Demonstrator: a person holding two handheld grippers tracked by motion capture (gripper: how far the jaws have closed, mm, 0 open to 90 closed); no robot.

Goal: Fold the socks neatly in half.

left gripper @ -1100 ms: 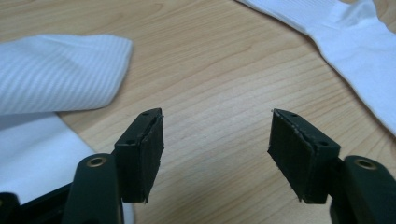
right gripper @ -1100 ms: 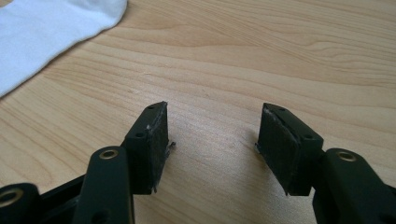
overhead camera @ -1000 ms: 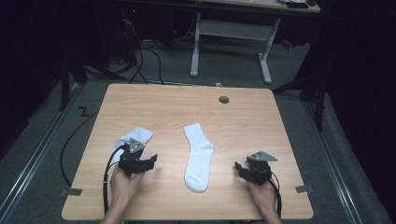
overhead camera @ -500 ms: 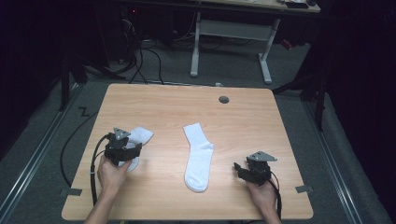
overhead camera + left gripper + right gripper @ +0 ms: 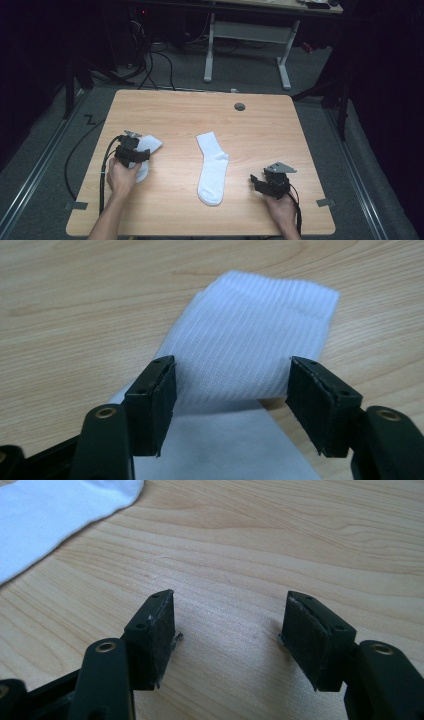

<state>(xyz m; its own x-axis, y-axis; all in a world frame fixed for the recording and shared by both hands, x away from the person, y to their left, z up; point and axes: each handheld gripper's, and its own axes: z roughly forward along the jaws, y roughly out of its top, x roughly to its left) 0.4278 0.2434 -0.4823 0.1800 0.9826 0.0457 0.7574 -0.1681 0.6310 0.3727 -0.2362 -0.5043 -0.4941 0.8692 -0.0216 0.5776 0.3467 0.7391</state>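
Two white socks lie on the wooden table [image 5: 260, 130]. One sock [image 5: 212, 170] is stretched out flat in the middle. The other sock [image 5: 151, 144] lies folded over at the left. My left gripper [image 5: 135, 151] sits right over this folded sock. In the left gripper view its ribbed cuff [image 5: 250, 340] lies between the jaws of the left gripper [image 5: 232, 370]. The jaws have just been opening and stand wide, pads off the cloth. My right gripper [image 5: 256, 181] rests low at the front right. Its jaws have opened too, and the right gripper [image 5: 230, 605] holds nothing, with the flat sock's toe [image 5: 60, 510] off to the upper left.
A round cable hole [image 5: 240, 106] sits near the table's far edge. Beyond the table stand a desk with white legs [image 5: 245, 35] and loose cables [image 5: 150, 55] on the floor. The left gripper's cable [image 5: 102, 170] loops down over the table's front left.
My left hand has moved left and away from me, onto the folded sock. The right hand has stayed put, and both socks lie as before.
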